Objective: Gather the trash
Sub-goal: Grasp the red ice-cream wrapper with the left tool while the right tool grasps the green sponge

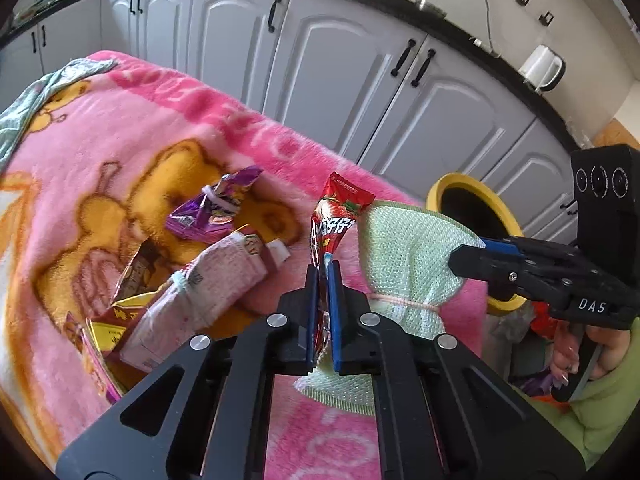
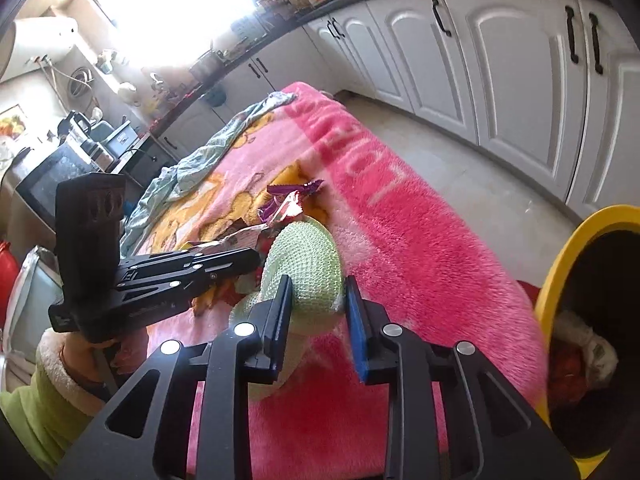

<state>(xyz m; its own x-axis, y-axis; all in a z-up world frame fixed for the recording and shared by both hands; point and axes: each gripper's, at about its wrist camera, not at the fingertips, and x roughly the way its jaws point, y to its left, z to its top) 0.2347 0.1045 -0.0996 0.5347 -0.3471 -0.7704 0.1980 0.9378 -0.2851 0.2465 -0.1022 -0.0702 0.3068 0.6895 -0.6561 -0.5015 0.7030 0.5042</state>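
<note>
My left gripper is shut on a red snack wrapper and holds it upright above the pink blanket. A purple wrapper, a pink-white carton and more wrappers lie on the blanket to its left. My right gripper is open, its jaws on either side of a pale green mesh cloth, which also shows in the left wrist view. The yellow-rimmed trash bin stands at the right, past the blanket's edge, with trash inside. The right gripper shows in front of the bin.
White kitchen cabinets run behind the blanket-covered table, with floor between. A crumpled green-grey cloth lies at the blanket's far edge. A white kettle stands on the dark counter.
</note>
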